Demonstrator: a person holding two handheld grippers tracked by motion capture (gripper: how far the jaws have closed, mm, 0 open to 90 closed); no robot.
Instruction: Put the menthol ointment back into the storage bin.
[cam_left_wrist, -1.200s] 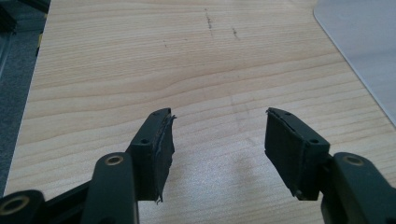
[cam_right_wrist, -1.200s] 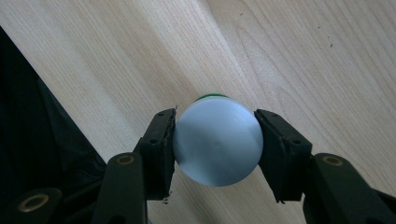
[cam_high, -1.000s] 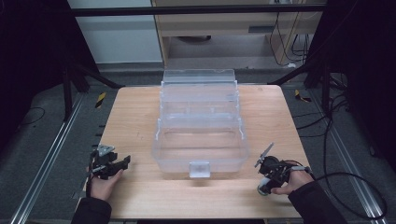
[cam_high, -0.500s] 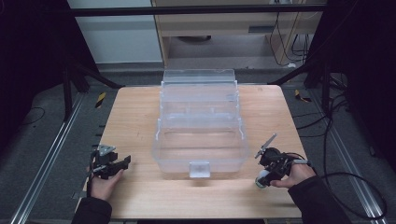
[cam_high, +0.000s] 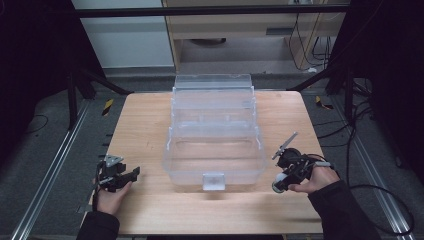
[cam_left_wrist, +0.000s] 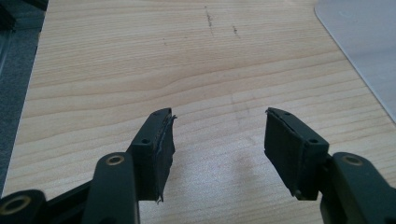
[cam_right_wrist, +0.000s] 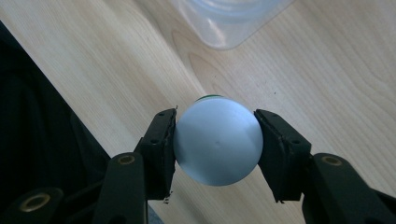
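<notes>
A clear plastic tiered storage box (cam_high: 215, 145) stands open in the middle of the wooden table (cam_high: 145, 125). My right gripper (cam_right_wrist: 215, 140) is shut on a white round object (cam_right_wrist: 217, 142) with a green edge at its far side, held above the tabletop. In the high view the right gripper (cam_high: 281, 183) and the white round object (cam_high: 278, 186) hang just right of the box's front corner. The left gripper (cam_high: 131, 174) rests low at the table's front left, and in its own view the left gripper (cam_left_wrist: 218, 135) is open over bare wood.
A corner of the clear box (cam_right_wrist: 229, 21) lies just beyond the held object. Its wall (cam_left_wrist: 369, 51) shows at the upper right of the left gripper view. Black frame legs, cables and grey floor surround the table. A cabinet (cam_high: 250, 30) stands behind it.
The right hand has risen from the table, carrying the white round object up with it. The left hand and the box have not moved.
</notes>
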